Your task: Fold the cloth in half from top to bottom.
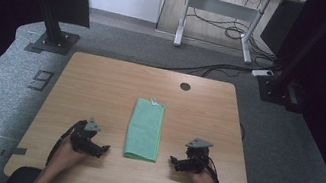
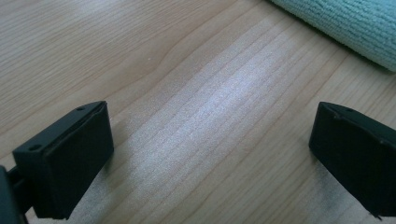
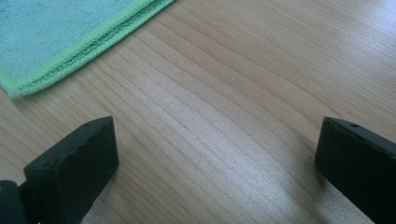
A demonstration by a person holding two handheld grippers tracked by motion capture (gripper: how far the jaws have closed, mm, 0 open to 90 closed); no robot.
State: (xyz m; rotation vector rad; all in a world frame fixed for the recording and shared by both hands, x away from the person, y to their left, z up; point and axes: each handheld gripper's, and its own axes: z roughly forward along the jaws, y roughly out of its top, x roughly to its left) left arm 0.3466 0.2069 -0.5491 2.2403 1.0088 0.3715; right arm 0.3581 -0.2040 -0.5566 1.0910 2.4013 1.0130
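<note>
A green cloth (image 1: pixel 145 129), folded into a long narrow strip, lies flat in the middle of the wooden table (image 1: pixel 101 85), with a small white tag at its far end. My left gripper (image 1: pixel 104 149) rests on the table just left of the cloth's near end, open, with bare wood between its jaws (image 2: pixel 210 154). The cloth's folded edge (image 2: pixel 345 23) runs across the upper right of the left gripper view. My right gripper (image 1: pixel 173 161) sits to the right of the cloth's near end, also open and empty (image 3: pixel 215 163). The cloth's hemmed corner (image 3: pixel 60 42) shows at upper left of the right gripper view.
A round cable hole (image 1: pixel 185 86) sits near the table's far edge. Black stand bases (image 1: pixel 53 41) stand on the grey carpet beyond the table's far corners. A white desk frame (image 1: pixel 221 10) and cables lie farther back.
</note>
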